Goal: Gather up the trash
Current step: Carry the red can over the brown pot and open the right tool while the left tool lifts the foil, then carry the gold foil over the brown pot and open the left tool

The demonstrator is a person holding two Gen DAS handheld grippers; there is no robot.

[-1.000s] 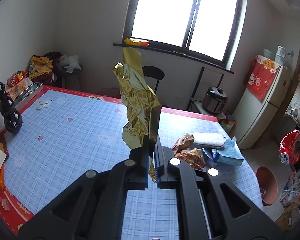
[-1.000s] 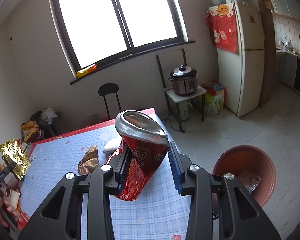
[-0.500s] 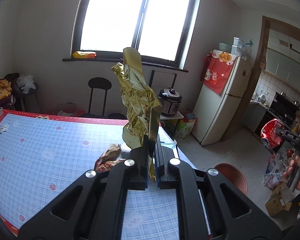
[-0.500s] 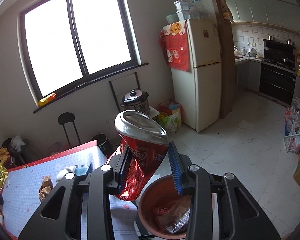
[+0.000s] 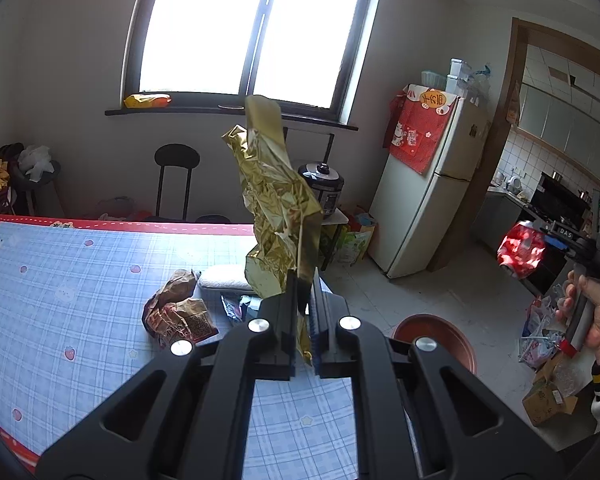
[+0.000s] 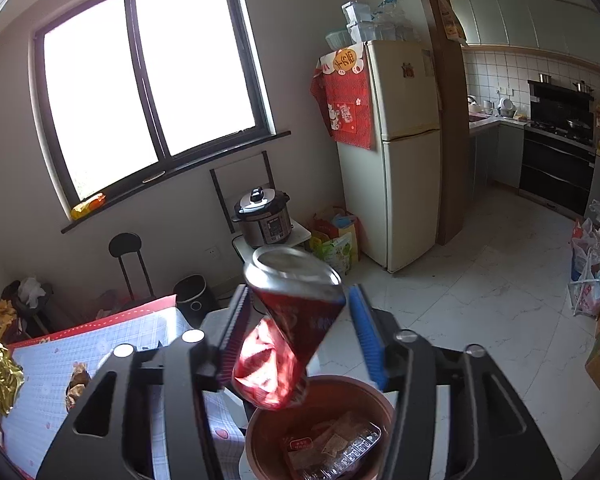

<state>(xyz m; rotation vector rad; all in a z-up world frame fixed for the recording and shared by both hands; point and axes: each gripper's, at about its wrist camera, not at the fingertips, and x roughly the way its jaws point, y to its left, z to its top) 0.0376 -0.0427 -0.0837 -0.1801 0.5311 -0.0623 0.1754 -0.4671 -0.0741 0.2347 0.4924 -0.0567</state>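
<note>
Daylight from a big dark-framed window (image 6: 148, 92) fills a kitchen-dining room with a pale tiled floor (image 6: 480, 280). To the right of the window stands a cream fridge (image 6: 400, 168) with a red cloth hanging on its side, and between the two sits a pressure cooker (image 6: 264, 216) on a small stand. A black stool (image 5: 176, 176) stands by the wall behind the table (image 5: 80, 280), which wears a blue checked cloth with a red border. On the cloth lie a crumpled brown snack wrapper (image 5: 178, 312) and, just beyond it, a white folded towel (image 5: 224, 282). On the floor past the table's corner sits a reddish-brown basin (image 6: 268, 428) with flattened packaging already inside.

The right gripper (image 6: 300, 332) points down and forward above that basin. Its jaws are opening, and the crushed red can (image 6: 288, 332) hangs between them directly over the basin; the right pad stands clear of it, while the left pad may still brush it, though blur hides that. In the left wrist view, a hand (image 5: 592, 316) in a striped cuff grips this tool's handle.

The left gripper (image 5: 302, 320) is angled down over the table's edge, its jaws pinched narrow on the bottom of a gold foil wrapper (image 5: 276, 208), which stands up tall and crinkled.
</note>
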